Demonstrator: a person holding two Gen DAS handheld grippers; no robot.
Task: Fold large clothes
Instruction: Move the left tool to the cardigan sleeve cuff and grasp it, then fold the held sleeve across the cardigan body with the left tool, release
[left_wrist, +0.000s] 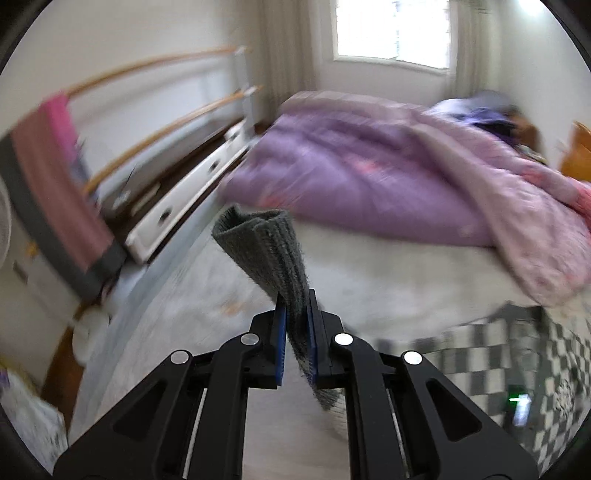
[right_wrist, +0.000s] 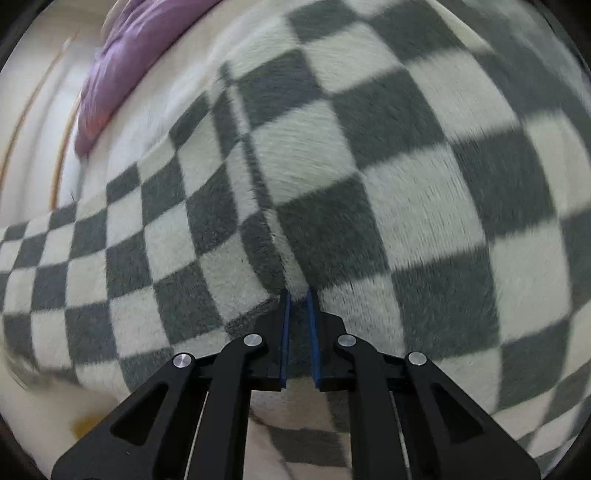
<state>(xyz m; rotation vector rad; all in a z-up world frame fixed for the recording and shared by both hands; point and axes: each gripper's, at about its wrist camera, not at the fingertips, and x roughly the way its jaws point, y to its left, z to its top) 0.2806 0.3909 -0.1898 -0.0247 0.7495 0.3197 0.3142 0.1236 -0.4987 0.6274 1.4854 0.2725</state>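
Left gripper (left_wrist: 296, 306) clamped on grey ribbed hem of checkered garment (right_wrist: 369, 166), lifted above bed (left_wrist: 369, 288). Right gripper (right_wrist: 298, 306) pinching fold of same garment, cloth spreading ahead of fingers. Purple quilt (left_wrist: 351, 166) beyond garment.

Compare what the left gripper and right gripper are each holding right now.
The left gripper pinches a plain dark grey ribbed edge that sticks up free in the air; the right gripper pinches a fold of the checked body of the garment. Beyond the left gripper lie the bed and purple quilt; cloth fills the right view. Both are shut on fabric.
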